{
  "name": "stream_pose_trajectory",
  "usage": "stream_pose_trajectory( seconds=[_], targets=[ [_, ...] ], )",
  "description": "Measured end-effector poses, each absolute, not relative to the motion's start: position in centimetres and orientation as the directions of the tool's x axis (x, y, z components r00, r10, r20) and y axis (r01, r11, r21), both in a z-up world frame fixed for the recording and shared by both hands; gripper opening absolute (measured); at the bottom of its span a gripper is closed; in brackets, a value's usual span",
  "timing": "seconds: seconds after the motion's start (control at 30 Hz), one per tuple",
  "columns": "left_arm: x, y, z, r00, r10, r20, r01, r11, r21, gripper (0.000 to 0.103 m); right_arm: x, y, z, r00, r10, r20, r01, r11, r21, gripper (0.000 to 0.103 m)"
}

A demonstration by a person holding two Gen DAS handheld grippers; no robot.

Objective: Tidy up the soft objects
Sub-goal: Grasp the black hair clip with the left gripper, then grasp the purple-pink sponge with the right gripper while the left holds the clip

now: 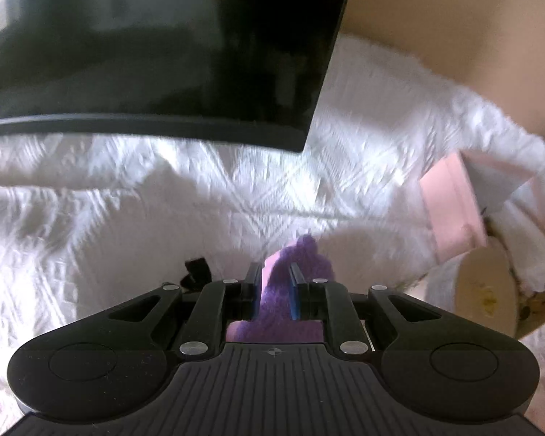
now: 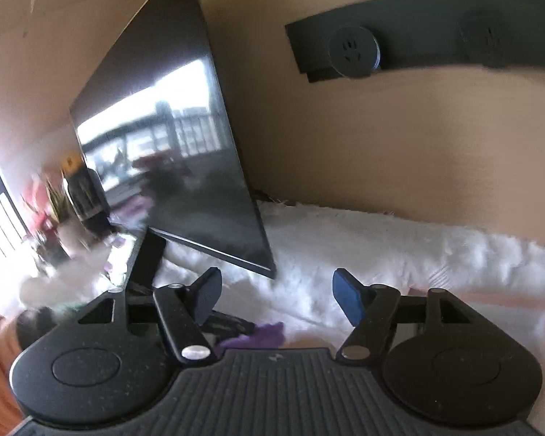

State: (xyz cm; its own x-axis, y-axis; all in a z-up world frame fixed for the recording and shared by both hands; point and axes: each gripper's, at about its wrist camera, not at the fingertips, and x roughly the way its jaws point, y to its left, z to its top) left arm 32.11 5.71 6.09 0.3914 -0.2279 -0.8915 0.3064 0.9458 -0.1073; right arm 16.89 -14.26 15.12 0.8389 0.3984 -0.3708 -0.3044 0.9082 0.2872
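We see one purple sock (image 1: 301, 272) clamped between the pads of the left hand-held gripper (image 1: 276, 283), above the white quilted cover (image 1: 127, 196) (one pink box (image 1: 450, 207) lies at right). The right hand-held gripper (image 2: 276, 296) stands wide and empty near one black monitor (image 2: 185, 152); two wall sockets (image 2: 352, 52) show behind.

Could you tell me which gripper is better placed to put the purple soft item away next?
The left gripper: its fingers are already shut on the purple soft item above the white cover. The right gripper is open and holds nothing.
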Motion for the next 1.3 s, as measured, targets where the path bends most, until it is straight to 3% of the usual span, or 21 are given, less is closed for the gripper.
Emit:
stream_pose_trajectory(
  seconds=[0.03, 0.1, 0.17, 0.27, 0.47, 0.73, 0.8, 0.87, 1.07, 1.3],
  targets=[
    [32.3, 5.5, 5.7, 0.38, -0.22, -0.899, 0.298, 0.949, -0.106, 0.02, 17.4, -14.6, 14.5, 0.833, 0.409, -0.373, -0.305, 0.902, 0.307, 0.069],
    [32.7, 5.5, 5.1, 0.339, -0.241, -0.909, 0.272, 0.951, -0.151, 0.046, 18.6, -15.2, 13.5, 0.821, 0.421, -0.384, -0.302, 0.893, 0.334, 0.069],
    [33.1, 5.6, 4.9, 0.277, -0.309, -0.91, 0.283, 0.931, -0.23, 0.062, 19.6, -15.7, 12.7, 0.834, 0.397, -0.383, -0.276, 0.902, 0.333, 0.069],
    [33.6, 6.3, 6.5, 0.285, -0.29, -0.914, 0.291, 0.934, -0.206, 0.052, 20.0, -17.1, 11.6, 0.862, 0.345, -0.371, -0.228, 0.918, 0.326, 0.069],
    [35.4, 7.5, 6.7, 0.268, -0.009, -0.963, 0.18, 0.983, 0.041, 0.052, 21.7, -19.1, 9.8, 0.85, 0.346, -0.398, -0.194, 0.907, 0.375, 0.069],
    [36.5, 5.9, 3.9, 0.188, 0.097, -0.977, 0.194, 0.972, 0.134, 0.052, 21.3, -19.2, 9.9, 0.848, 0.364, -0.385, -0.222, 0.904, 0.365, 0.069],
    [36.5, 5.5, 3.5, 0.178, 0.092, -0.98, 0.204, 0.97, 0.129, 0.05, 21.4, -19.1, 9.9, 0.849, 0.362, -0.384, -0.221, 0.905, 0.365, 0.069],
    [36.3, 5.5, 3.3, 0.178, 0.086, -0.98, 0.218, 0.968, 0.124, 0.041, 21.1, -19.1, 10.0, 0.851, 0.364, -0.378, -0.226, 0.905, 0.361, 0.069],
    [34.4, 7.3, 4.8, 0.278, 0.017, -0.961, 0.235, 0.968, 0.085, 0.038, 20.1, -18.3, 10.7, 0.851, 0.389, -0.353, -0.272, 0.901, 0.338, 0.069],
    [32.1, 13.4, 10.9, 0.462, -0.165, -0.872, 0.177, 0.98, -0.091, 0.038, 22.4, -11.3, 12.0, 0.772, 0.361, -0.522, -0.319, 0.932, 0.173, 0.069]
  ],
)
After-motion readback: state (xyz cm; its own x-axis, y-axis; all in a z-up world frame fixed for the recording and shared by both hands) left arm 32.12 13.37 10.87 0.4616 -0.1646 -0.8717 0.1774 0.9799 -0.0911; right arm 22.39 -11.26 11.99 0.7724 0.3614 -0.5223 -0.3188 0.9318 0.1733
